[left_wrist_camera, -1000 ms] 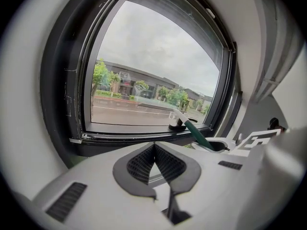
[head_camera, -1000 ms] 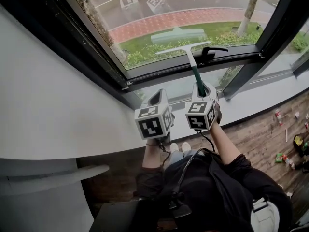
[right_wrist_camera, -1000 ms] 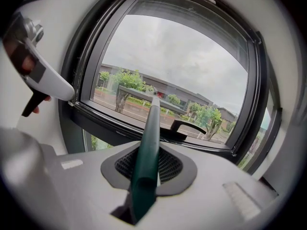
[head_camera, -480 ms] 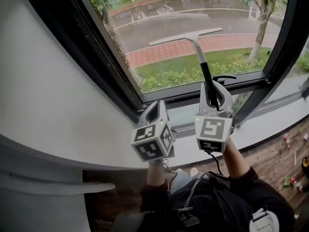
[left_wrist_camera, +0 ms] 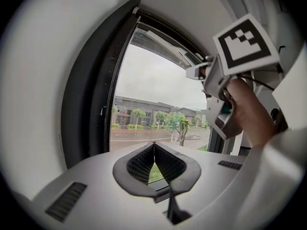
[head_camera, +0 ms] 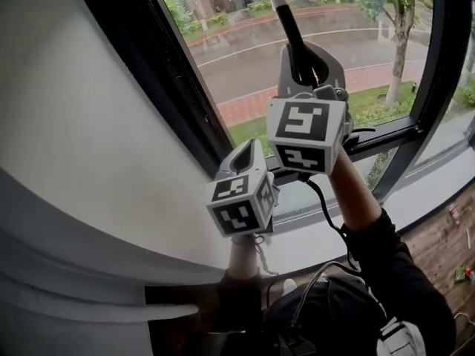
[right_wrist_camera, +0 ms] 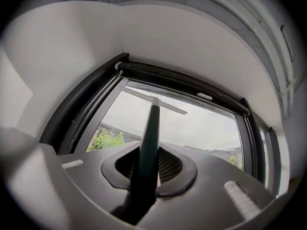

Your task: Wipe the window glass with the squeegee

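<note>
Since a second ago my right claw (head_camera: 306, 59) rises toward 12 o'clock, clamped on the squeegee (right_wrist_camera: 150, 128) handle; blade sits near the window glass (head_camera: 371, 50) top. Left claw (head_camera: 243, 156) closed, empty. Risk: at full reach, blade tilts, leaving streaks.

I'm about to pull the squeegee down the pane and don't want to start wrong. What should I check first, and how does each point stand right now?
1. Right gripper shut on the squeegee handle: ok.
2. Blade high on the pane, just under the top frame: ok.
3. Blade pressed flat against the window glass: cannot tell.
4. Blade roughly level, not badly tilted: ok.
5. Left gripper shut, empty, low and to the left of the right gripper: ok.
</note>
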The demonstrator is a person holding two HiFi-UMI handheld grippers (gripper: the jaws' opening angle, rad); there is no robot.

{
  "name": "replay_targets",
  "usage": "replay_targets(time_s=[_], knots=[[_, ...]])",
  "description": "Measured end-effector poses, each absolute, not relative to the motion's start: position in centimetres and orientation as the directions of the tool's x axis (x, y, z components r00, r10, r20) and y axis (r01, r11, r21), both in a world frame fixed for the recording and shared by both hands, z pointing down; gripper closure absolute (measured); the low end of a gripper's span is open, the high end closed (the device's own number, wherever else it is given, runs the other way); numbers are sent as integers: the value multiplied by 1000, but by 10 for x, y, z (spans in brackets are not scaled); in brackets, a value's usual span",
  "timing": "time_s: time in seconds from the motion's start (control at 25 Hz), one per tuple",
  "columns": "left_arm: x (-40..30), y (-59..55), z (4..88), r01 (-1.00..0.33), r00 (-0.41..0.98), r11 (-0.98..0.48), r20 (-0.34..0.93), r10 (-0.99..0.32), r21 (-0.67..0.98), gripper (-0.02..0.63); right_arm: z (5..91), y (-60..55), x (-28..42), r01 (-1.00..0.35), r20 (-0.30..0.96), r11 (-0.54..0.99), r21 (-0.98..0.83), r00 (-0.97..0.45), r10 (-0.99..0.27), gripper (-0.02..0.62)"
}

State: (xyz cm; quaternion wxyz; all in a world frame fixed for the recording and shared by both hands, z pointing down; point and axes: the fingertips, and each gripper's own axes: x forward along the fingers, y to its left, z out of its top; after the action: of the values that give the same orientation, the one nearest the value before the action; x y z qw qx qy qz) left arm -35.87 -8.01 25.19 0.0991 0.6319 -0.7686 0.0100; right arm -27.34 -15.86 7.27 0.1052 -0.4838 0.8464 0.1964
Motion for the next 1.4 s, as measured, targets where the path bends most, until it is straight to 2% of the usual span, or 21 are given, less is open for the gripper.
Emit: replay_targets(time_s=[0.28, 0.56, 1.4], knots=[[-369, -80, 242, -989, -91, 108, 161, -983, 101, 603, 28, -160, -312, -892, -390, 384, 237, -450, -804, 534], [-374, -85, 246, -987, -73, 94, 154, -985, 132, 603, 22, -174, -328, -901, -379, 344, 264, -425, -822, 534], [-378, -72, 287, -968, -94, 132, 180, -979, 213, 603, 85, -167, -326, -890, -324, 349, 293, -436, -840, 534]])
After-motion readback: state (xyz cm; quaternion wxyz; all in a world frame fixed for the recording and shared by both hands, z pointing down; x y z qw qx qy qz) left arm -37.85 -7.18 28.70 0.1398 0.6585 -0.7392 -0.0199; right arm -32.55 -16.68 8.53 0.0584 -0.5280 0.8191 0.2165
